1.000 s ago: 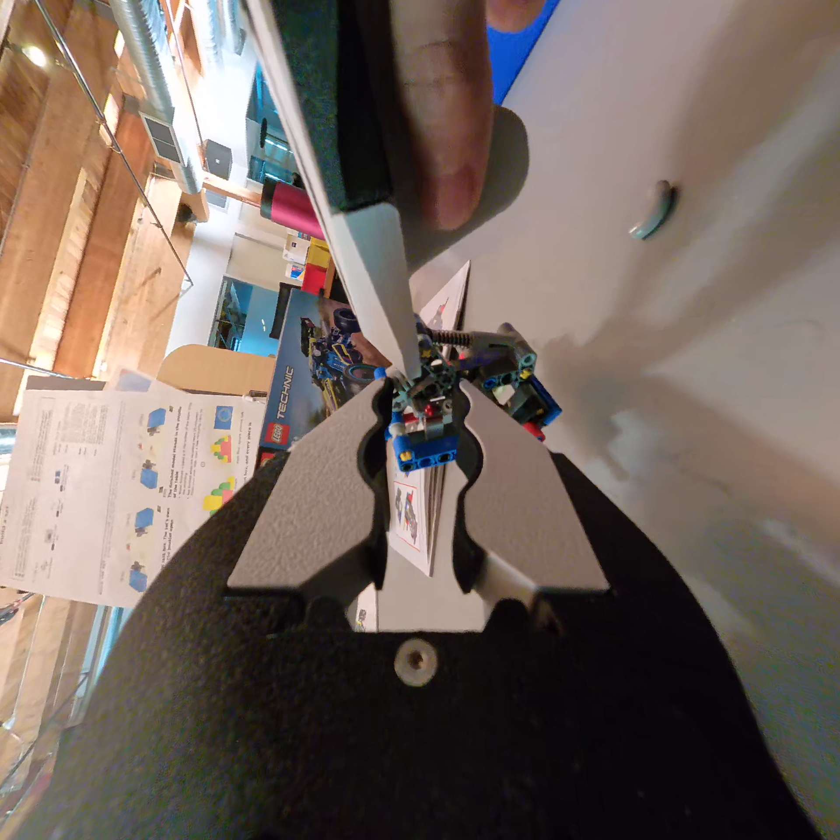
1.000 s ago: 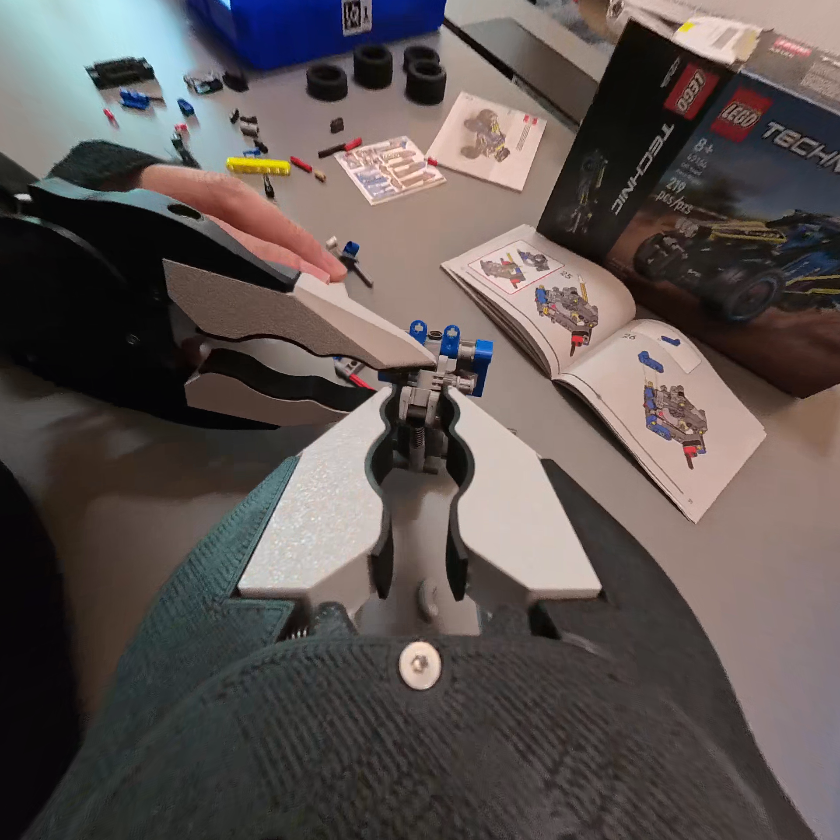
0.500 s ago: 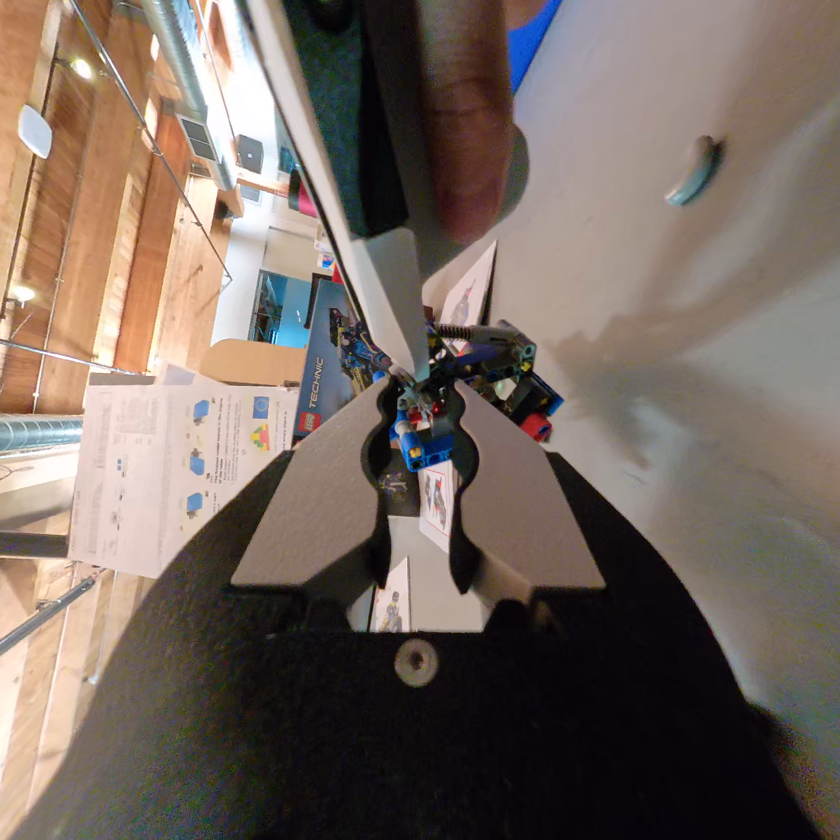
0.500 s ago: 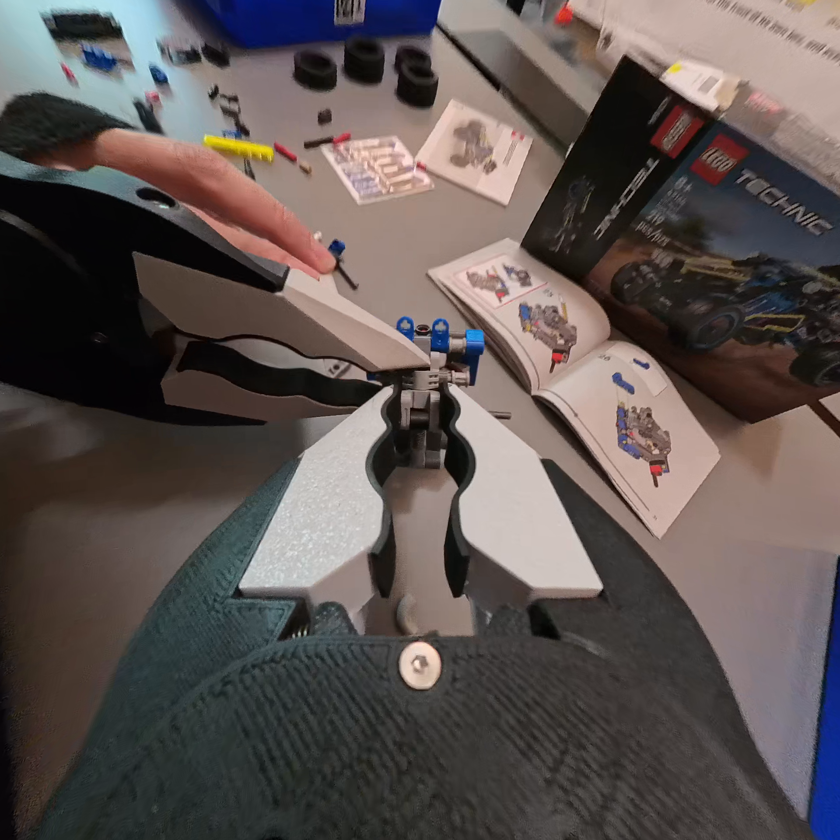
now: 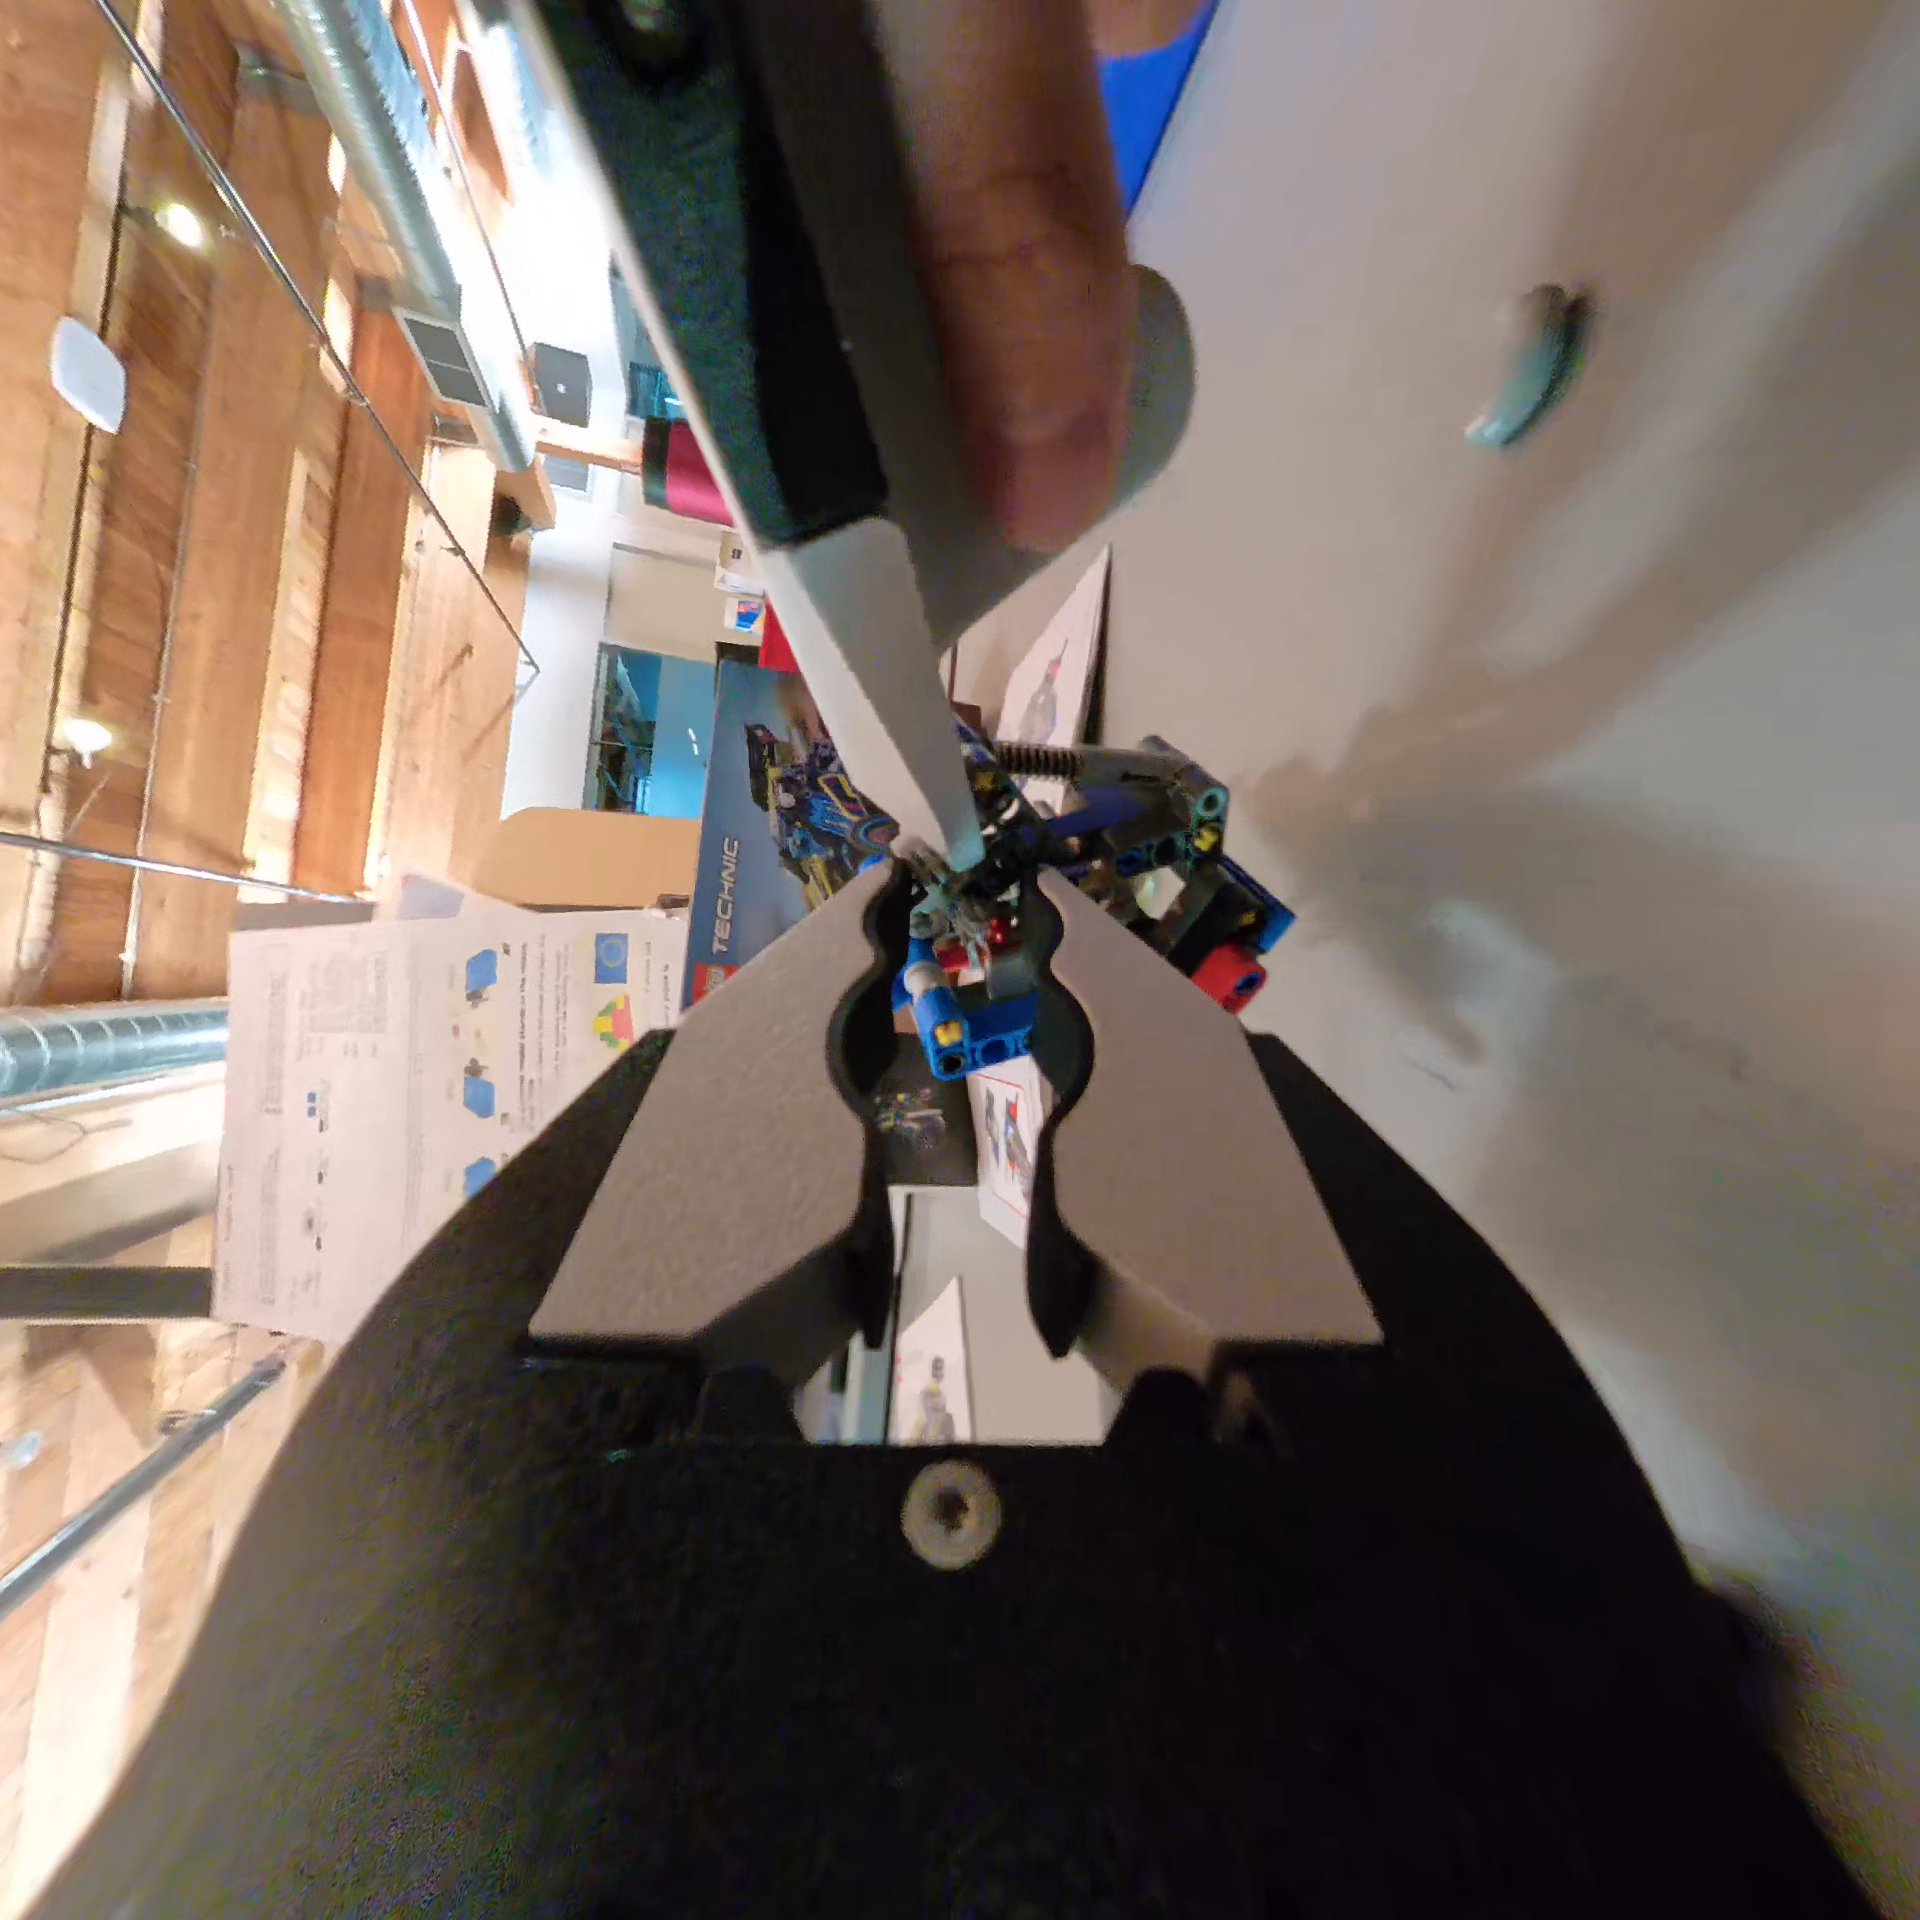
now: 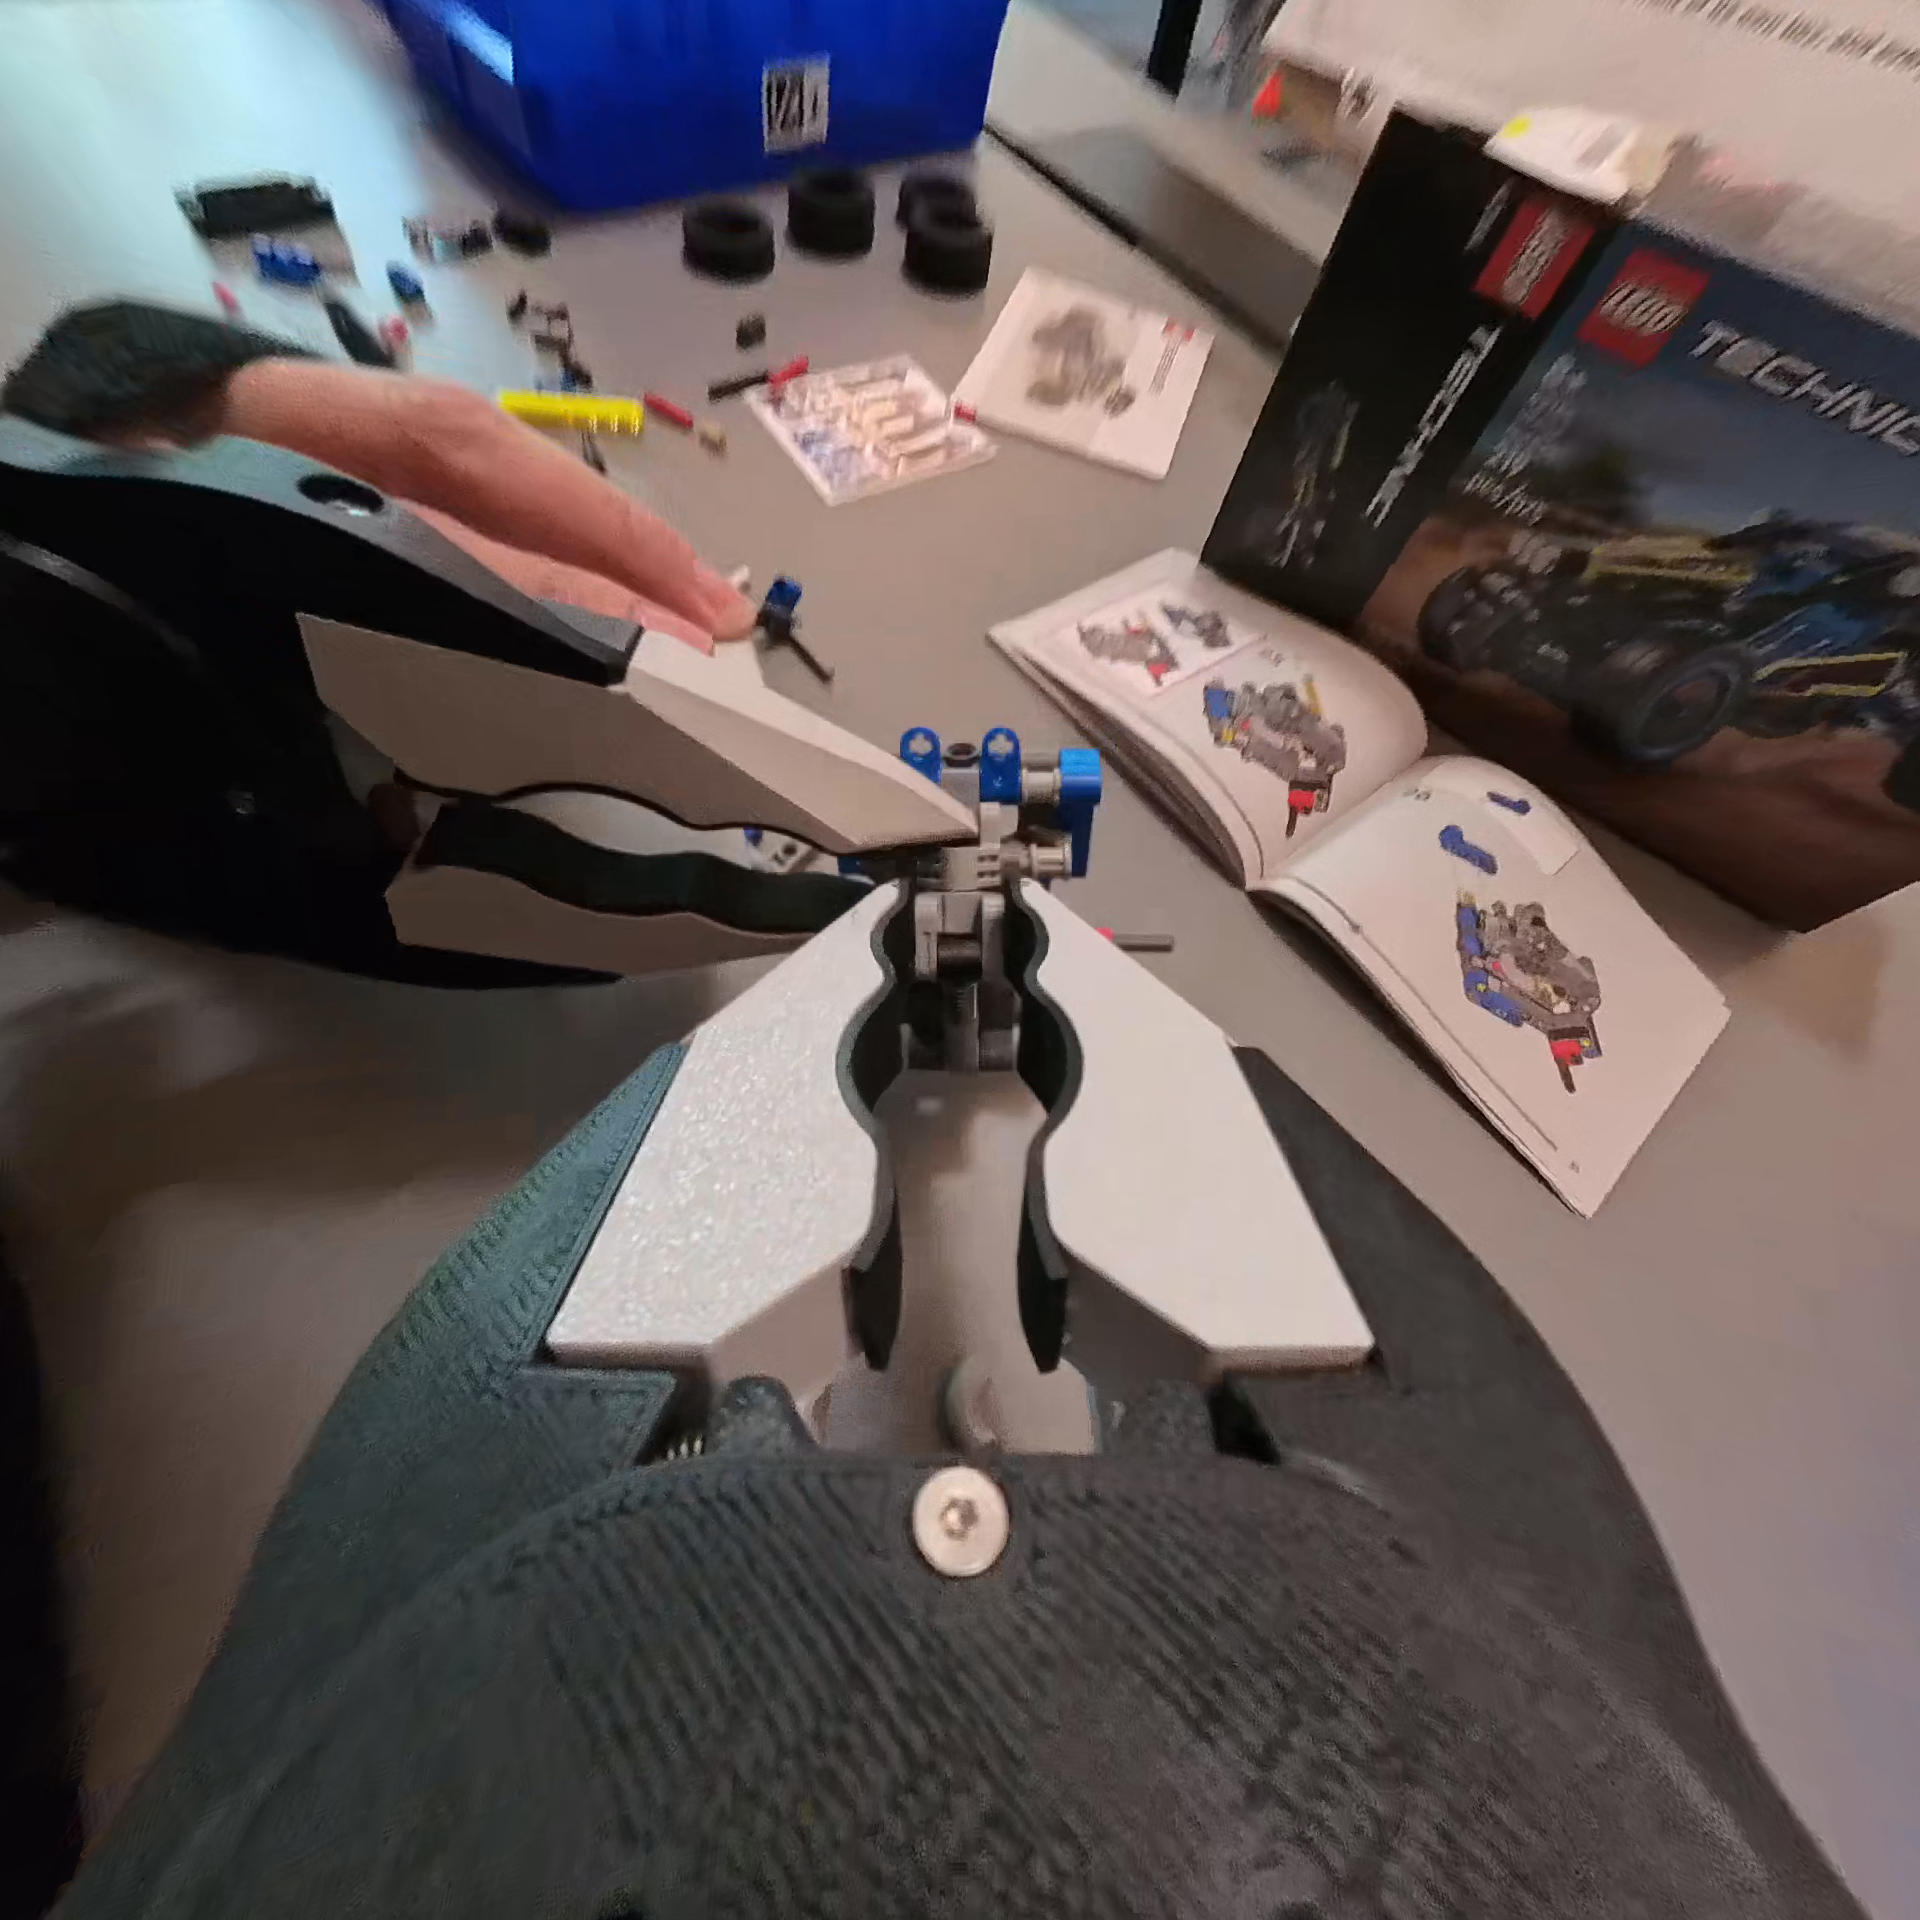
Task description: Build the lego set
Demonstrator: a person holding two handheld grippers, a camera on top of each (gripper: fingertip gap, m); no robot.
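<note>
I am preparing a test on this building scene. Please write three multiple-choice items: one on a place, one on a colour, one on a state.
1. Where does the open booklet lie?
A. On the table, in front of the box
B. Inside a blue bin
C. On top of the box

2. What colour is the long beam lying beyond the hand?
A. Red
B. Yellow
C. Green

3. What is the state of the right gripper?
A. Wide open and empty
B. Shut on the small model
C. Lying on the table

Key:
1 A, its pages rest flat beside the box's foot.
2 B, it is bright yellow.
3 B, its fingers pinch the model's grey part.
</note>
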